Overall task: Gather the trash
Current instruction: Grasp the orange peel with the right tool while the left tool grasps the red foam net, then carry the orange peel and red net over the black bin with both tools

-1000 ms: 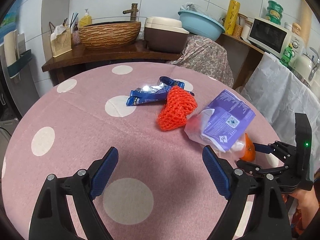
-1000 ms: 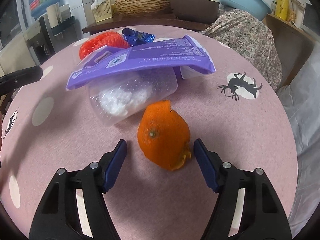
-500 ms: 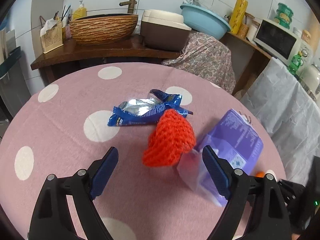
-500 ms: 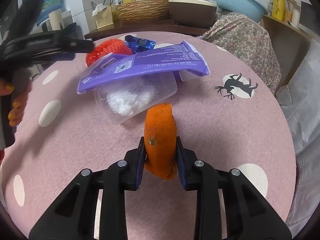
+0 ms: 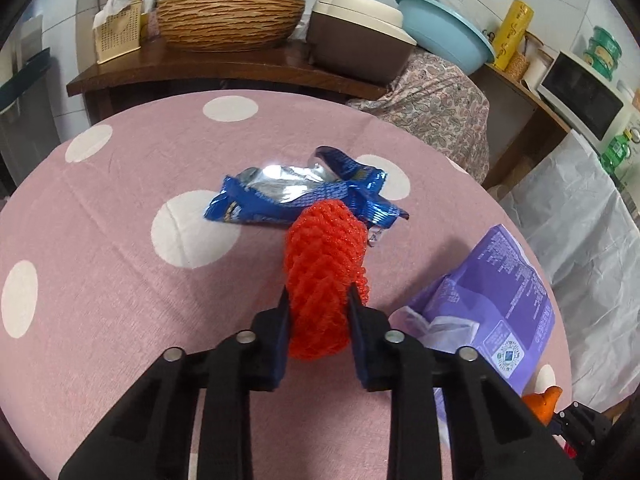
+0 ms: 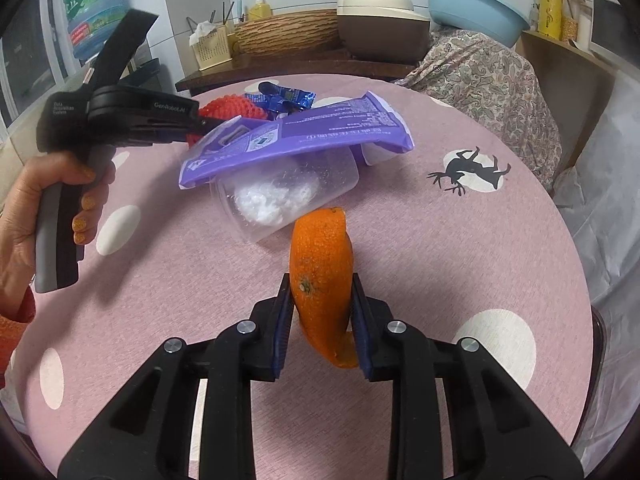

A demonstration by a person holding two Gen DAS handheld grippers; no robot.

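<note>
Left claw [image 5: 318, 308] clamped on the red foam net [image 5: 326, 264]; its jaws have just been closing, net now pinched between both pads, squeezed narrow at the grip. The net's far end bulges out ahead of the fingertips, over the pink polka-dot bench [image 5: 120, 280]. Whether the net is lifted or resting on the cloth: cannot tell.

Right claw [image 6: 320, 308] clamped on the orange peel [image 6: 322, 276], jaws nearly together, peel standing on edge between the pads, stem scar facing the camera. The peel's lower tip curls below the right pad. Whether it touches the bench: cannot tell.

Using the purple packet [image 6: 304, 132] as landmark: it lies tilted on top of a clear plastic cup [image 6: 288, 196], which lies on its side with something white inside. The orange peel is just in front of the cup's rim, nearer the camera. The red foam net is behind the packet on its left side, and the blue foil wrapper [image 5: 296, 192] is behind the net, torn open, silver lining showing.

In the right wrist view the net is mostly hidden behind the left claw's body and the packet, and the wrapper shows only a small blue strip. A hand [image 6: 44, 204] grips the left claw's handle at the frame's left edge, arm cut off. In the left wrist view the peel shows only as a tip at the lower right; packet's near end is hidden by the claw arm.
</note>
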